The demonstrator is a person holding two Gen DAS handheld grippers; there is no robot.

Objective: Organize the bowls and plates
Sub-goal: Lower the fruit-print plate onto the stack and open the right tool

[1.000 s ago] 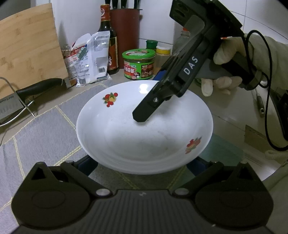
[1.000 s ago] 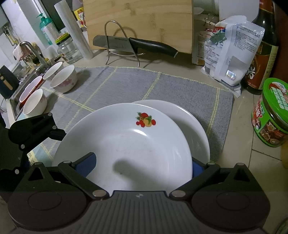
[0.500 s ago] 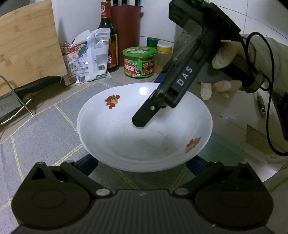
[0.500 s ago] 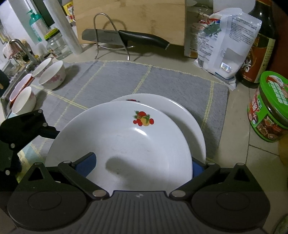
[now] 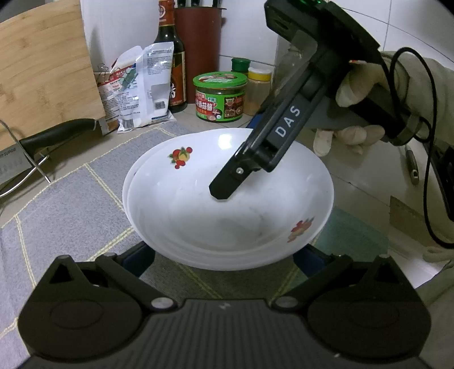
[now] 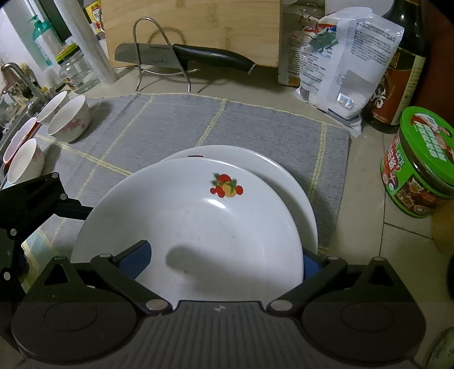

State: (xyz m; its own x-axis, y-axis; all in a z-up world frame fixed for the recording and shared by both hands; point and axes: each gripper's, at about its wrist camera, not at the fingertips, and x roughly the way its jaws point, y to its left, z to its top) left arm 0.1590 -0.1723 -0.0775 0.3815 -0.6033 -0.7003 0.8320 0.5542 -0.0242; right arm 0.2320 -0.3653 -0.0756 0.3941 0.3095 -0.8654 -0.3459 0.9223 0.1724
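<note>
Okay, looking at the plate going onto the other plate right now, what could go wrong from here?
1. The top plate sits off-centre on the lower plate, whose far rim sticks out; released like this it may slide or clink.
2. The right gripper has a finger inside the top plate; pulling out at an angle could drag it.
3. The green-lidded jar stands close by; a sideways nudge might bump it.

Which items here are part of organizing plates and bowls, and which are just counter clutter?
Job: top plate, plate beneath it, small bowls, right gripper.
Clutter: knife, cutting board, green-lidded jar, sauce bottle, white packet.
</note>
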